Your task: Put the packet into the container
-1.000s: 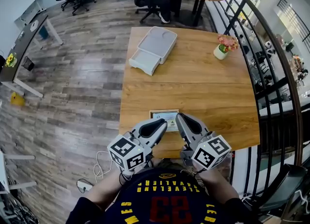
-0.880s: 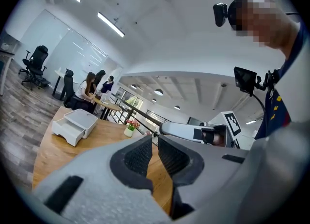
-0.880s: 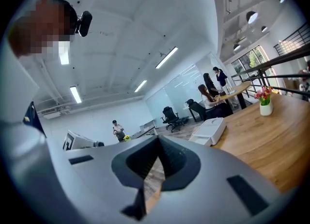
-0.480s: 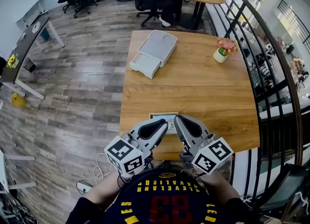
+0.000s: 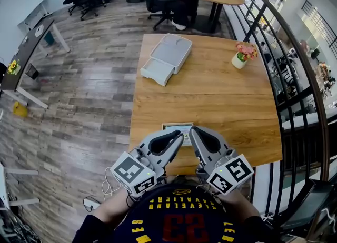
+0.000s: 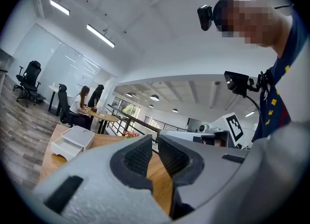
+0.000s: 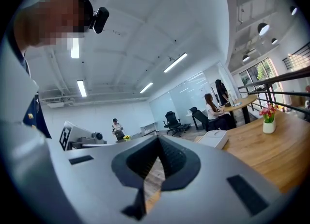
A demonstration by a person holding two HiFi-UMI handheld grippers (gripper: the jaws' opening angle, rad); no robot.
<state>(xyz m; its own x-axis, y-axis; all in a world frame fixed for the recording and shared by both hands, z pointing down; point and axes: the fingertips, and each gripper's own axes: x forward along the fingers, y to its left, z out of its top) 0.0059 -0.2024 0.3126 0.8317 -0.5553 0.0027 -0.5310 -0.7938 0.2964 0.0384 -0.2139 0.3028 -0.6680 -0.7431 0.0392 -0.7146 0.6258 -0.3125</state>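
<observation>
**A:** Where's the packet point(image 5: 178, 127)?

**B:** Flat on the table point(image 5: 210, 92), right at the near edge, untouched. It lies below both pairs of jaws and just ahead of their tips, showing in the gap between the two noses (they partly cover it in the head view, and neither gripper view catches it).

**A:** Anything different from a second ago?

**B:** Both grippers have come up off the table a little and rolled slightly. They look bigger and hide more of the packet than before. The packet itself hasn't shifted.

**A:** And the jaws?

**B:** The left gripper point(image 5: 180, 135) has its jaws a hair apart, a thin slit with nothing in it. The right gripper point(image 5: 192, 130) has its jaws pressed together at the tips, also empty. Neither has changed.

**A:** What does that mean for the job?

**B:** I'd say the pick hasn't begun. Rising with the jaws this narrow takes them away from the packet. One pair would have to spread and drop to it first.

**A:** The container point(image 5: 167, 55)?

**B:** Well ahead of the jaws, at the far left corner of the table, with its lower tray drawn out. The flower pot point(image 5: 240, 56) stands far ahead to the right, clear of that path.
</observation>
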